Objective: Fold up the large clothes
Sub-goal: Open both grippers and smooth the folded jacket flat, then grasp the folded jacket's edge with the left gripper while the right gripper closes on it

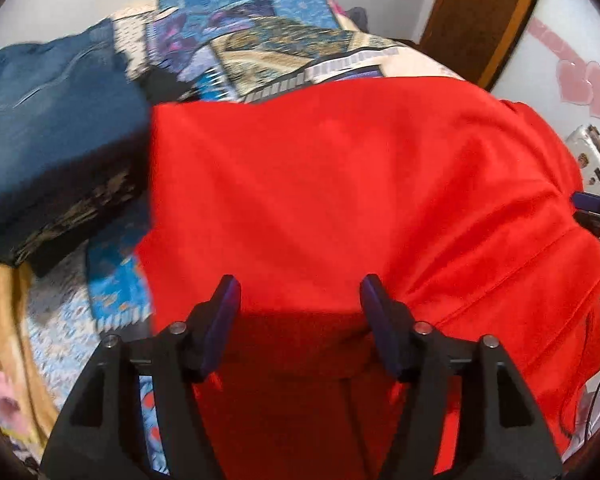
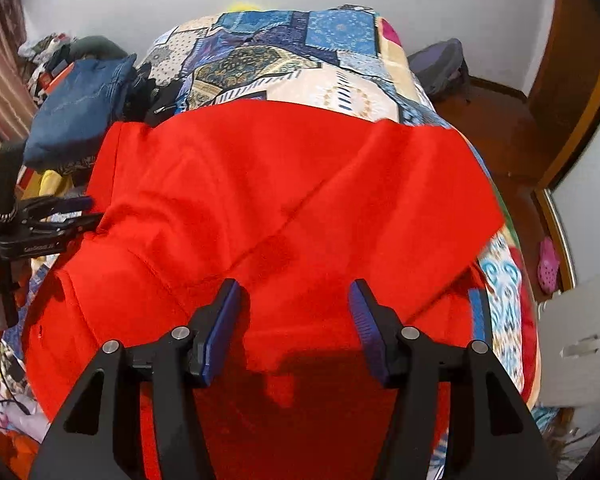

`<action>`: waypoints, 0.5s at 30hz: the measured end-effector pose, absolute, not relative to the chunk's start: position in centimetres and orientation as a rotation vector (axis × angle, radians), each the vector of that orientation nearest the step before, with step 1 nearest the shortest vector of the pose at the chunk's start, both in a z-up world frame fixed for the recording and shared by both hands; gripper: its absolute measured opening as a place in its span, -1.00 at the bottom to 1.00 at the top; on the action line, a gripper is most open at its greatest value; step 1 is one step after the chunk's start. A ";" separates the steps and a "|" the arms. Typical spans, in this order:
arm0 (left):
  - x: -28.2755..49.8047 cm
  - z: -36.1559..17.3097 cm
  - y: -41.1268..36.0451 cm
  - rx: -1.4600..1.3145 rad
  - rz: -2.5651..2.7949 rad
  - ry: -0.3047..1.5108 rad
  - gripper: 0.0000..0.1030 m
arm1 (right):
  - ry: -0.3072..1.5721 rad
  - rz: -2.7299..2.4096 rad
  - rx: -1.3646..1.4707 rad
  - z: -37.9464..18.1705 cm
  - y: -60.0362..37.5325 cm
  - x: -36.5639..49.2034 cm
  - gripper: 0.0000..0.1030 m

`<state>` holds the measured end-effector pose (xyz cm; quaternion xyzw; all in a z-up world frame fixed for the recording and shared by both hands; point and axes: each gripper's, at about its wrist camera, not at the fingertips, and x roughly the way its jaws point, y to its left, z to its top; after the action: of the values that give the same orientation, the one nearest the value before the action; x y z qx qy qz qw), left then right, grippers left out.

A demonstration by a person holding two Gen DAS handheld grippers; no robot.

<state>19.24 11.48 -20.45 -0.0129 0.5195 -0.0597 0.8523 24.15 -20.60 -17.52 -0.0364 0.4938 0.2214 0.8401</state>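
A large red garment [image 1: 340, 184] lies spread across the bed, with a fold line and a seam running toward its right side. My left gripper [image 1: 298, 285] hovers over its near edge, jaws wide apart, and the cloth lies below them unpinched. In the right wrist view the same red garment [image 2: 280, 184] covers the near half of the bed, one layer folded diagonally over another. My right gripper [image 2: 296, 286] is open above it, its pads clear of the cloth. Each gripper shows in the other's view: the right gripper [image 1: 592, 210] at the garment's right edge, the left gripper [image 2: 76, 210] at its left edge.
The bed has a blue and cream patchwork cover [image 1: 260, 40] [image 2: 284, 52]. Folded blue jeans [image 1: 52, 120] [image 2: 80, 100] sit on dark clothes at the left, with yellow cloth [image 1: 4, 320] nearby. A backpack [image 2: 440, 64], brown floor, a wooden door frame [image 1: 488, 12] and a pink shoe [image 2: 548, 264] lie to the right.
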 end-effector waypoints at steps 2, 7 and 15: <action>18.5 -20.2 12.7 -0.034 -0.089 1.104 0.21 | 1.049 0.454 -0.045 -17.2 -21.5 24.1 0.02; 17.2 -18.6 15.7 -0.055 0.014 1.066 0.21 | 0.974 0.382 0.020 -15.5 -23.2 24.1 0.02; 16.9 -16.1 19.9 -0.193 0.110 0.938 0.34 | 0.892 0.292 0.143 -13.1 -26.5 25.0 0.02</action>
<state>16.93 19.88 -16.09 -0.0926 0.4509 0.0531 0.8862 24.97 -26.51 -13.13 0.0688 0.4296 0.1408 0.8893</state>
